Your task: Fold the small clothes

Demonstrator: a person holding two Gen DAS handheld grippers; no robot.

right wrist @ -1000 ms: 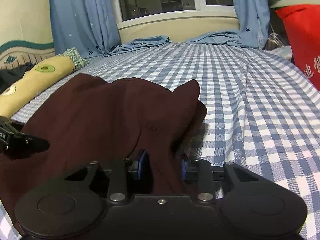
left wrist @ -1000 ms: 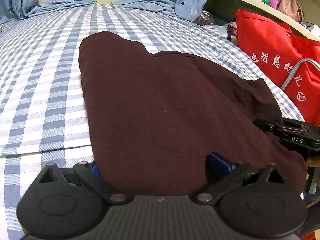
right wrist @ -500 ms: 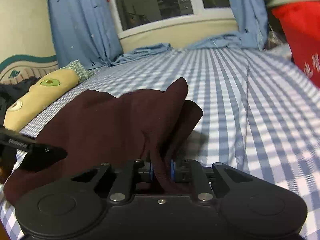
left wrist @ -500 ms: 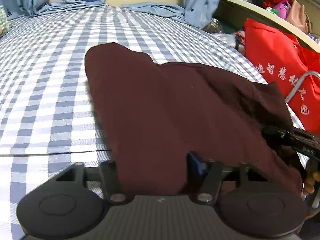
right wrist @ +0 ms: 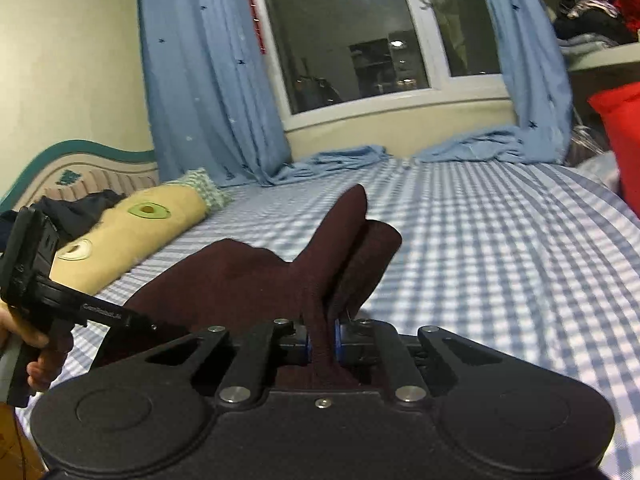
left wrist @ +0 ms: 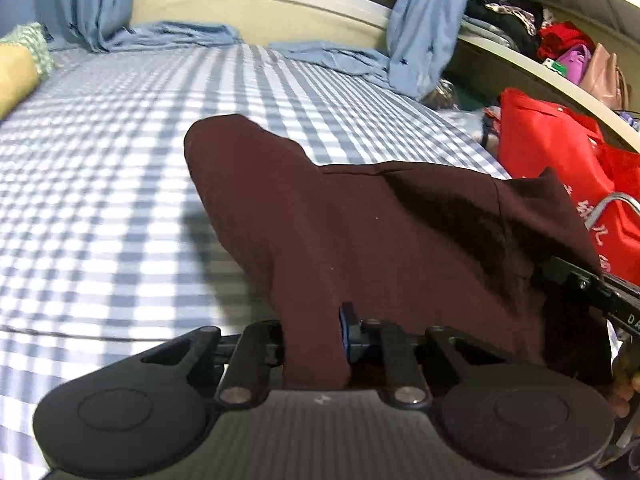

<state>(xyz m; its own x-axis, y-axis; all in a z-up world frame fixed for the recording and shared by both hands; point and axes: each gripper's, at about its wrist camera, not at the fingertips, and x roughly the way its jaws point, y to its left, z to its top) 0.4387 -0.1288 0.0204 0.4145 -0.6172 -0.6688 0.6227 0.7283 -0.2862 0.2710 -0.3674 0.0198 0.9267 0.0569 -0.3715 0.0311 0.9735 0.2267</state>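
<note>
Now both tongs, left tongs [left wrist: 314, 338] and right tongs [right wrist: 322, 340], pinch the maroon garment's [left wrist: 380, 232] near edge.

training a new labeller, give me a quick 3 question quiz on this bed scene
1. True or false: both grippers are shut on the maroon garment.
2. Which lies at the left side of the bed in the right wrist view? A) a red bag B) a yellow pillow C) a laptop
3. Fill in: the sheet under the garment has a blue and white ____ pattern.

Key
1. True. The left gripper and the right gripper each pinch a fold of its near edge; both jaws have just been closing.
2. B, the yellow pillow. The red bag stands off the other side.
3. Checked.
</note>
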